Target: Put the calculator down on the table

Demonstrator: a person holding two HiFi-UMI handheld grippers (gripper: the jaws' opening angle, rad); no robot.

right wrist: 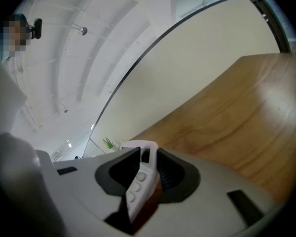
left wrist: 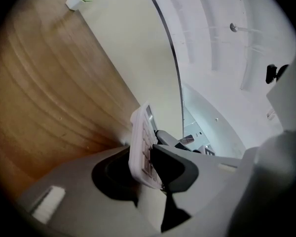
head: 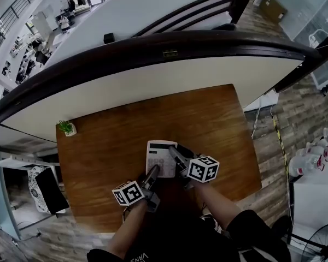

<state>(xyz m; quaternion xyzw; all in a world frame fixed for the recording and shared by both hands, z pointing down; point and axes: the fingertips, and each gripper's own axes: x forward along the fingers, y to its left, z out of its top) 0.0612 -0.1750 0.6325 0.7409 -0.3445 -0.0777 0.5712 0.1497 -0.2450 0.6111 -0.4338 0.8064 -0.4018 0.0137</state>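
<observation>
A white calculator (head: 160, 157) is low over the wooden table (head: 109, 146), near its front edge, with its keys facing up. My left gripper (head: 152, 173) has the calculator's near edge between its jaws. In the left gripper view the calculator (left wrist: 140, 147) stands edge-on, with its key face against one pad and a dark gap on its back side, so the left gripper (left wrist: 138, 154) is open. My right gripper (head: 174, 154) is shut on the calculator's right side. In the right gripper view the calculator (right wrist: 140, 177) sits pinched between the jaws of the right gripper (right wrist: 143, 157).
A small potted plant (head: 67, 127) stands at the table's far left corner. Behind the table runs a curved white wall with a dark rail (head: 153, 45). Right of the table are wood floor, cables and white bottles (head: 311, 157). A dark bin (head: 44, 190) is to the left.
</observation>
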